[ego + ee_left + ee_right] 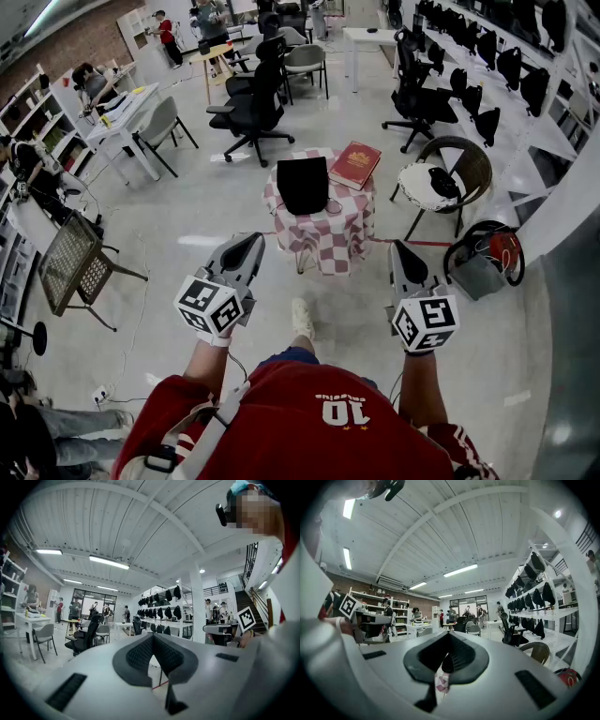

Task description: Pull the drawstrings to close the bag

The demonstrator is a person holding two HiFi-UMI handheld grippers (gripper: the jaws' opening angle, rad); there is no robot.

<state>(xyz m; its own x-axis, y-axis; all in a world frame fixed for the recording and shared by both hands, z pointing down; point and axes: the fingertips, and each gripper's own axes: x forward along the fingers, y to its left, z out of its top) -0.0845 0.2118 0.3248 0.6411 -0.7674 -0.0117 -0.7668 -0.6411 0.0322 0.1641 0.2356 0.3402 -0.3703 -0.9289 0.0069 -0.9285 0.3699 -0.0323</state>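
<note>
Both tools are closed, jaws pressed together on nothing: the left gripper [251,242] and the right gripper [398,249] are held level, side by side, each pointing toward a small table [330,246] draped in a pink-and-white checked cloth [342,230]. On that table stands the black bag [303,185], upright on the left part of the top, with a red book [355,165] lying just beside it on the right. What the bag holds cannot be seen from here, and its drawstrings are too small to make out. The person's forearms reach forward from a red top, one to each gripper, and both grippers hang well short of the table — neither touches the bag or the cloth
</note>
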